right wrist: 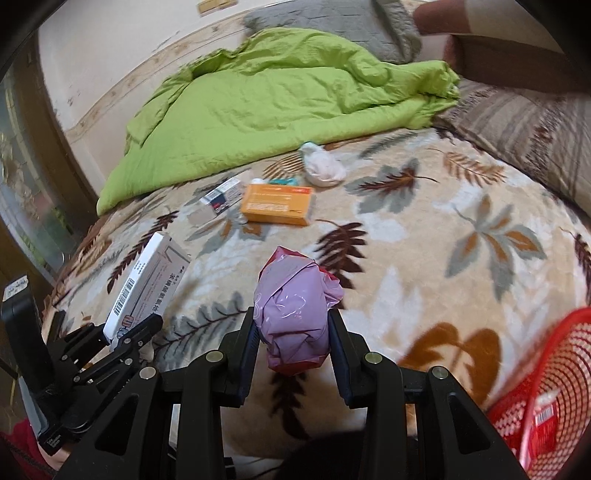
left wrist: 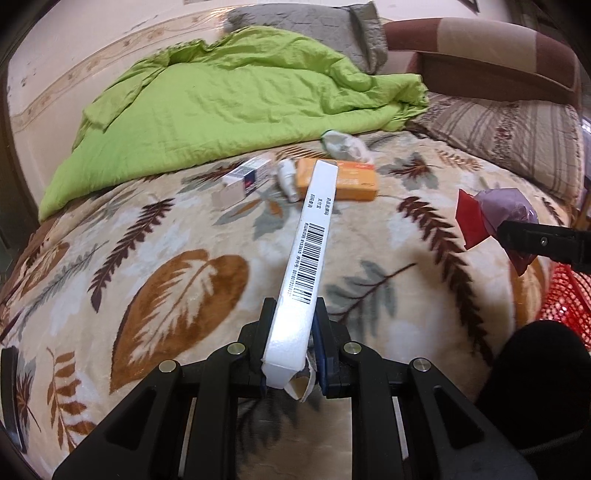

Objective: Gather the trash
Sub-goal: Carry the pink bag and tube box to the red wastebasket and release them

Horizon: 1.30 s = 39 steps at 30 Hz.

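My left gripper [left wrist: 291, 334] is shut on a long white box [left wrist: 314, 236] with a barcode, held up over the leaf-patterned blanket [left wrist: 177, 280]; the same white box [right wrist: 147, 288] shows at the left of the right wrist view. My right gripper [right wrist: 291, 332] is shut on a crumpled pink and red plastic bag [right wrist: 295, 306], and that plastic bag [left wrist: 495, 214] appears at the right of the left wrist view. Farther back on the blanket lie an orange box [right wrist: 277, 205], a small white and blue box [right wrist: 221, 195], a small white bottle [left wrist: 288, 177] and a crumpled white wrapper [right wrist: 321, 164].
A red mesh basket [right wrist: 554, 387] stands at the lower right with something inside it. A green quilt [right wrist: 266, 99] is heaped at the back of the bed, with a grey pillow [right wrist: 332, 18] behind and a striped pillow [right wrist: 524, 129] at the right.
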Each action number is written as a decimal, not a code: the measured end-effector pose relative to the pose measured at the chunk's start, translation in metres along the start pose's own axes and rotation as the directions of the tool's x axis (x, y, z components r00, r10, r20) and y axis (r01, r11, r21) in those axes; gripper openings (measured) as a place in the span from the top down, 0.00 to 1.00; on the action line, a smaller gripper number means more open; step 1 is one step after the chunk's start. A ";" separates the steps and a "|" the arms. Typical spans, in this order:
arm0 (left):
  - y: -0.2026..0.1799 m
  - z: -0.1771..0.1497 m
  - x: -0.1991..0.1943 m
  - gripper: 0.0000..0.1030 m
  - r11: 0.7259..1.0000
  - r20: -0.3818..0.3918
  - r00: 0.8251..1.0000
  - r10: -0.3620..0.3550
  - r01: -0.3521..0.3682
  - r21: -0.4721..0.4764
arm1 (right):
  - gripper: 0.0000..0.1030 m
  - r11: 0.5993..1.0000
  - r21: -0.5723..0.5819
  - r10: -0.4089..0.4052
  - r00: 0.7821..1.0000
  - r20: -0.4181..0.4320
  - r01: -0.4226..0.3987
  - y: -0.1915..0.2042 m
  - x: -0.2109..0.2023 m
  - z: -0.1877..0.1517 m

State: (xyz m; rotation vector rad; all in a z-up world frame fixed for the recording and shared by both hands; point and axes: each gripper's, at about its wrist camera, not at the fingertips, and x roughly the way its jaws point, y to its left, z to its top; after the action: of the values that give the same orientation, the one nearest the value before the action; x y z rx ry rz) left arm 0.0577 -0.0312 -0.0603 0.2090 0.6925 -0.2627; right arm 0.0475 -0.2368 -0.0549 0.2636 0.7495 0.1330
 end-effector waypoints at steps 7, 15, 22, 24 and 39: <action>-0.036 0.018 -0.020 0.83 0.992 0.022 0.993 -0.114 0.112 0.063 | 0.62 0.992 0.112 -0.061 0.997 0.052 0.055 -0.052 -0.053 -0.003; -0.115 0.052 -0.043 0.83 0.928 -0.001 0.944 -0.329 0.324 0.183 | 0.62 0.942 0.280 -0.222 0.968 0.118 0.182 -0.129 -0.130 -0.017; -0.203 0.077 -0.054 0.82 0.812 -0.104 0.852 -0.513 0.521 0.262 | 0.62 0.874 0.390 -0.359 0.926 0.116 0.290 -0.188 -0.179 -0.035; -0.230 0.080 -0.054 0.82 0.773 -0.150 0.818 -0.555 0.575 0.269 | 0.62 0.859 0.414 -0.375 0.920 0.112 0.300 -0.200 -0.185 -0.040; -0.265 0.075 -0.034 0.47 0.744 -0.228 0.786 -0.574 0.617 0.255 | 0.44 0.831 0.473 -0.388 0.915 0.111 0.294 -0.223 -0.191 -0.053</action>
State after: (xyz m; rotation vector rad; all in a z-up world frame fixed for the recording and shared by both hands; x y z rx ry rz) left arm -0.0036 -0.2966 -0.0091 0.3107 0.8396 -0.9992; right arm -0.1220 -0.4808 -0.0306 0.5684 0.6037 -0.4147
